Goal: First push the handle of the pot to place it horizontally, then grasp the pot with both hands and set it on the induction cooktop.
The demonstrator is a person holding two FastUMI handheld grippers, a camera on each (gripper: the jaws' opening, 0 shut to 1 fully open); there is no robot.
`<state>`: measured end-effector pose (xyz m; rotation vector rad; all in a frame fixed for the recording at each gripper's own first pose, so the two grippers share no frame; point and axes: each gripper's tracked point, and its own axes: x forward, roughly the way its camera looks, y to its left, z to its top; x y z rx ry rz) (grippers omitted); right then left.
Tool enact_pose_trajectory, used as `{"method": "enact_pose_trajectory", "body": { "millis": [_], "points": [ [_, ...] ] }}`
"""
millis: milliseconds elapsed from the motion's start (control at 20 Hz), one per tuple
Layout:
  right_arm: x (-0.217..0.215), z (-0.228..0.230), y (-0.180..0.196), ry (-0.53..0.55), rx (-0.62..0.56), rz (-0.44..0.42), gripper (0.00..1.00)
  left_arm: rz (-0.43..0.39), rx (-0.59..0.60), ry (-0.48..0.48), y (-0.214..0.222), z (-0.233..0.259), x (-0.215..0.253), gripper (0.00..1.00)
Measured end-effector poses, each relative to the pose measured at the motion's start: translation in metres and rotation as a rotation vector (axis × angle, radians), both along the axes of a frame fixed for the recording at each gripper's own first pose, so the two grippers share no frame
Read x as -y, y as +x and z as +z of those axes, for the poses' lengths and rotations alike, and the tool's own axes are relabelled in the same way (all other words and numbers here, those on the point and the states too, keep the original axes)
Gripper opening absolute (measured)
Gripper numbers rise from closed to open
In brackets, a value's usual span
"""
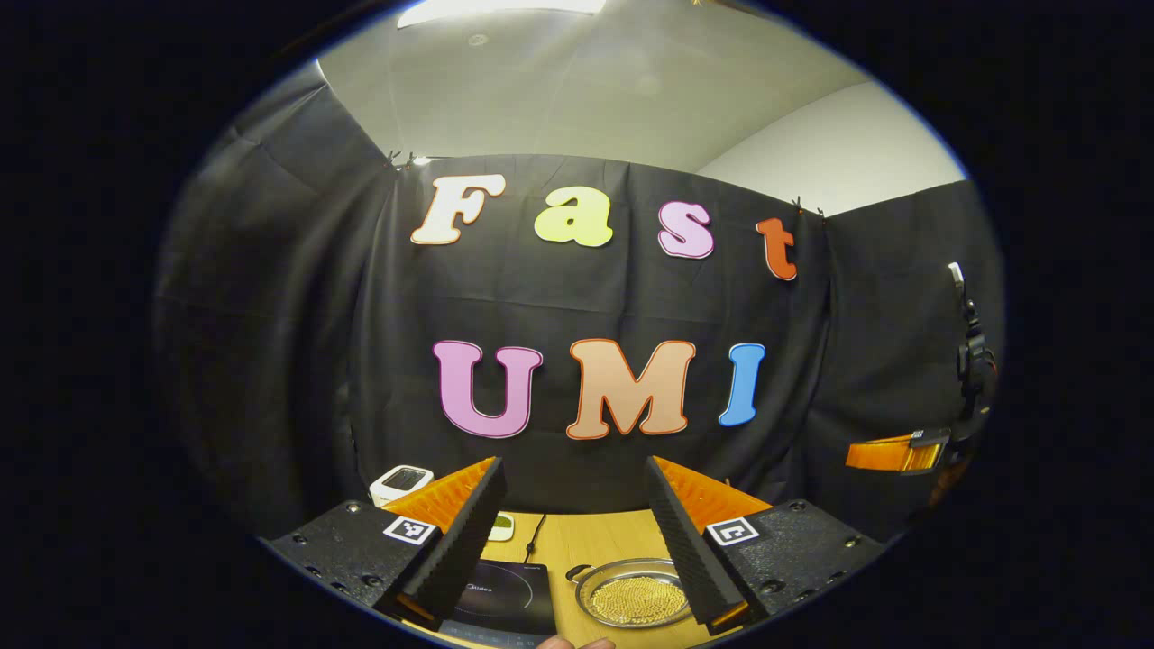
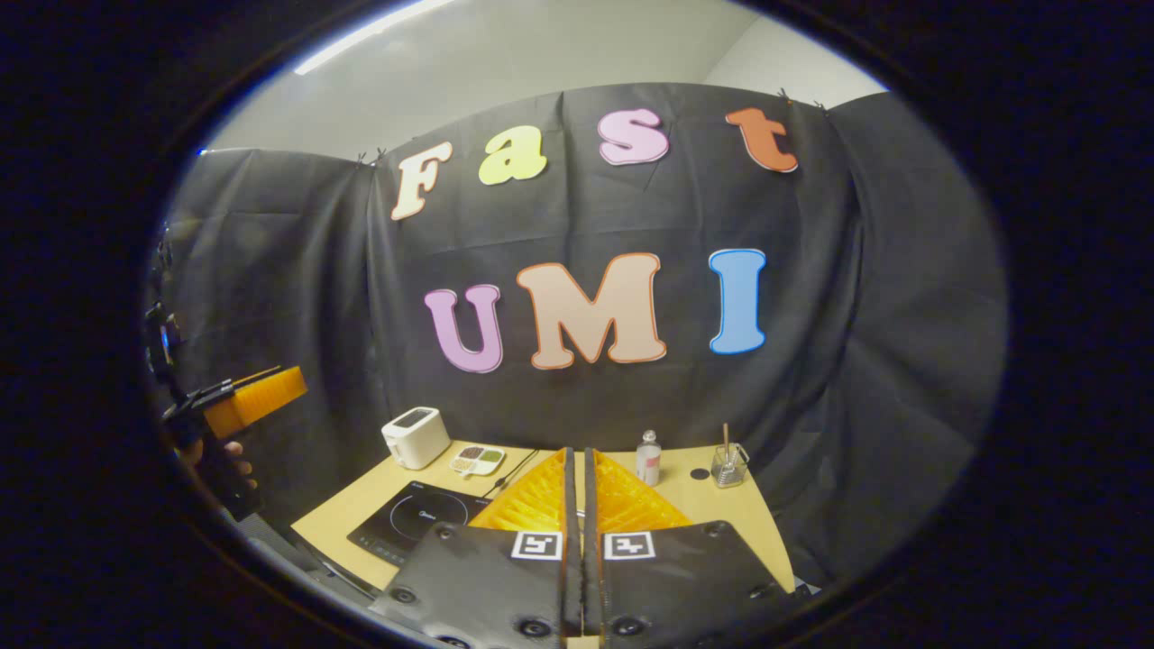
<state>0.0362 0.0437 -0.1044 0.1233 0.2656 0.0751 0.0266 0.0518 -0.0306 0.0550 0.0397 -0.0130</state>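
Low in the left gripper view a shallow metal pot (image 1: 631,597) with golden beads inside sits on the wooden table (image 1: 586,541). Its short dark handle (image 1: 577,572) points toward the black induction cooktop (image 1: 505,597) just to its left. My left gripper (image 1: 573,461) hangs open above the table, with the pot under its right finger and the cooktop under its left one. My right gripper (image 2: 579,452) is shut with nothing between its fingers, held high over the table's middle. The cooktop (image 2: 410,523) lies to its lower left.
A white box-shaped appliance (image 2: 415,437) and a small divided dish (image 2: 478,460) stand behind the cooktop. A small bottle (image 2: 647,458) and a glass jar with a stick (image 2: 728,464) stand at the back right. A cable (image 1: 536,532) runs from the cooktop to the wall.
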Motion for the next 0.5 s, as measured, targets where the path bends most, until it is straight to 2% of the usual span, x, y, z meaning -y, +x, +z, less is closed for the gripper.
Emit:
{"method": "enact_pose_trajectory", "body": {
  "millis": [50, 100, 150, 200, 250, 300, 500],
  "points": [
    [-0.001, -0.011, 0.004, -0.003, -0.021, 0.019, 0.07, 0.020, -0.011, -0.002, 0.008, -0.004, -0.003, 0.93],
    [-0.002, -0.018, 0.008, -0.010, -0.032, 0.044, 0.00, 0.030, -0.029, -0.009, 0.015, -0.012, -0.002, 0.93],
    [-0.004, -0.025, 0.012, -0.021, -0.031, 0.076, 0.00, 0.029, -0.038, -0.024, 0.022, -0.018, 0.003, 0.89],
    [-0.005, -0.035, 0.017, -0.033, -0.035, 0.109, 0.02, 0.031, -0.043, -0.034, 0.030, -0.020, 0.006, 0.94],
    [-0.006, -0.052, 0.022, -0.041, -0.060, 0.144, 0.00, 0.051, -0.061, -0.027, 0.038, -0.025, 0.006, 0.94],
    [-0.006, -0.069, 0.025, -0.048, -0.093, 0.180, 0.03, 0.083, -0.076, -0.016, 0.043, -0.032, 0.000, 0.94],
    [-0.006, -0.119, 0.039, -0.026, -0.162, 0.309, 0.03, 0.146, -0.112, -0.006, 0.064, -0.048, 0.009, 0.94]
  ]
}}
